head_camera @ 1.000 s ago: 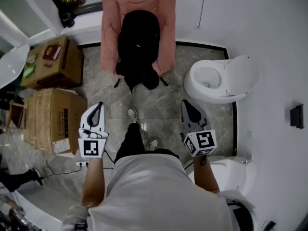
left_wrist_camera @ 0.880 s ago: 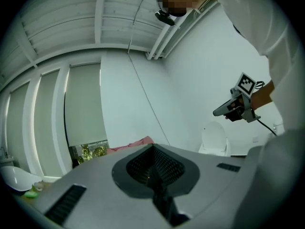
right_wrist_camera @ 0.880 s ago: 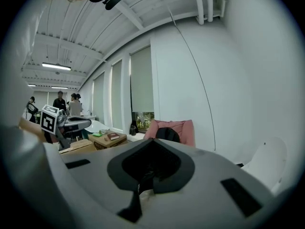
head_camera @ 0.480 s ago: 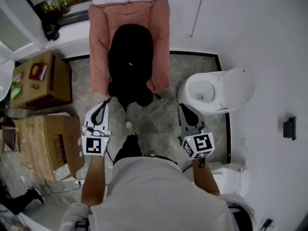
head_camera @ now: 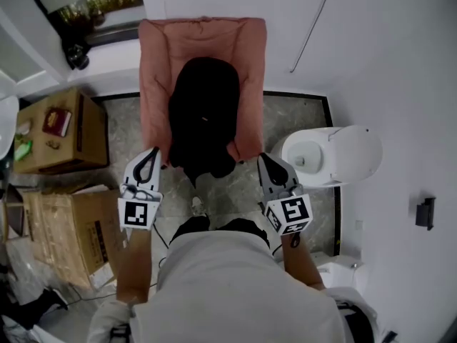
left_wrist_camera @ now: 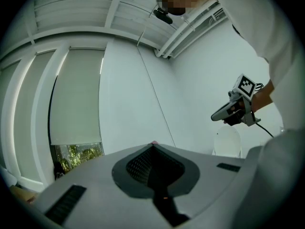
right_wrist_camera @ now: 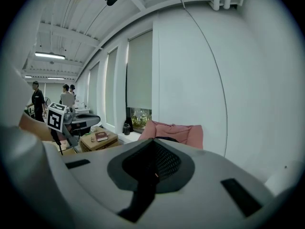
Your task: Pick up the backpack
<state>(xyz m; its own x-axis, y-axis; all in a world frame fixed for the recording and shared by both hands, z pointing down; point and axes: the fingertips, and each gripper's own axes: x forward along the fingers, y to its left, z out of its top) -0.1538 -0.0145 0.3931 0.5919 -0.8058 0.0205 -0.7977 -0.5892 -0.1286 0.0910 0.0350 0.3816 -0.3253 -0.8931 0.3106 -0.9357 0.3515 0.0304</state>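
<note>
The backpack (head_camera: 203,113) lies on the pink chair (head_camera: 153,63) straight ahead of me, its long side running up the seat and its near end drooping over the front edge. My left gripper (head_camera: 151,156) sits just beside that edge on one side and my right gripper (head_camera: 264,161) just beside it on the other. Neither touches the bag. Both have their jaws pressed together with nothing between them, so I must spread them before I take anything.

I judge the bag to be soft cloth that will sag and fold when lifted, not slippery and not fragile. Its weight depends on what is inside, which I cannot see. Pinching a flat panel would only gather loose fabric. A strap or the top loop would hold better, but the bag is black all over and I cannot make out either one from here. Failing that, I would grip both sides of the drooping near end, one gripper to each side, so the load stays even.
</note>
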